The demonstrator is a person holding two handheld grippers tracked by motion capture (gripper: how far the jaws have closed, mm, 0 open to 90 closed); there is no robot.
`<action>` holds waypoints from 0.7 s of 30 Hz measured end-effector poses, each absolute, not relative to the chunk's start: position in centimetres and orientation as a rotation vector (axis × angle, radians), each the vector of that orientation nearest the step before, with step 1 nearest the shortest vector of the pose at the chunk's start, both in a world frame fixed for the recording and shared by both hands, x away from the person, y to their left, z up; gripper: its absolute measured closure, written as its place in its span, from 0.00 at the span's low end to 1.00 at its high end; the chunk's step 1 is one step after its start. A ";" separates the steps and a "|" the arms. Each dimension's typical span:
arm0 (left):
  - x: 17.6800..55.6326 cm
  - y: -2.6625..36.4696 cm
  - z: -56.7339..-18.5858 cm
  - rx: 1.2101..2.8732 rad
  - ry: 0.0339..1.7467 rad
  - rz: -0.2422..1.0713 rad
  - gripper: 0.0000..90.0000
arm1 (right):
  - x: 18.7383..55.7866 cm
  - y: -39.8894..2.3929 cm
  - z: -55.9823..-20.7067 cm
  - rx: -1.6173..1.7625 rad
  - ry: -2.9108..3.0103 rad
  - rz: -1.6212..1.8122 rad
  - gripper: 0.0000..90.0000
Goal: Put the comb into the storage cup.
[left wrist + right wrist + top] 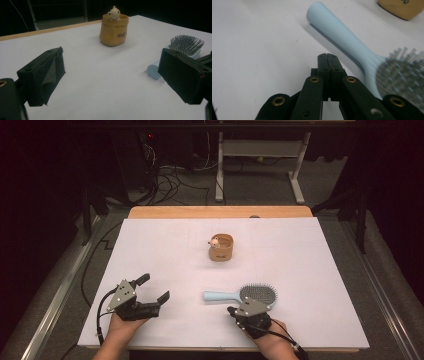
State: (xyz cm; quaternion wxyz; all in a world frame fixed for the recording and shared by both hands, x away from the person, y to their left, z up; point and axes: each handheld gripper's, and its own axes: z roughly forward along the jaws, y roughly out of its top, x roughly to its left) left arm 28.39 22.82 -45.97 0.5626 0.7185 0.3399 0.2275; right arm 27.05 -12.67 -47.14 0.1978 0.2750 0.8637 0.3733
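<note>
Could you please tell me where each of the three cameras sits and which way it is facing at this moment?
High view: above the near table edge, facing forward and down; both forearms, left gripper, right gripper.
Left gripper view: on the left gripper, jaws wide apart, facing the pot.
Right gripper view: on the right gripper, jaws together, low beside the hairbrush.
Shared: hairbrush and pot appear in all three.

Pale blue hairbrush (240, 295), tan pouch (221, 248), white table sheet (310, 270), black tongs (154, 292)
</note>
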 end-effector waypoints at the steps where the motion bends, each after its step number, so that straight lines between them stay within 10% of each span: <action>1: 28.4 22.8 -46.0 1.689 0.801 0.536 0.09 | 27.5 -11.5 -47.3 0.767 2.427 1.019 1.00; 21: 28.3 23.0 -45.9 1.679 0.800 0.530 0.09 | 31.7 -7.7 -46.8 0.940 2.342 0.885 1.00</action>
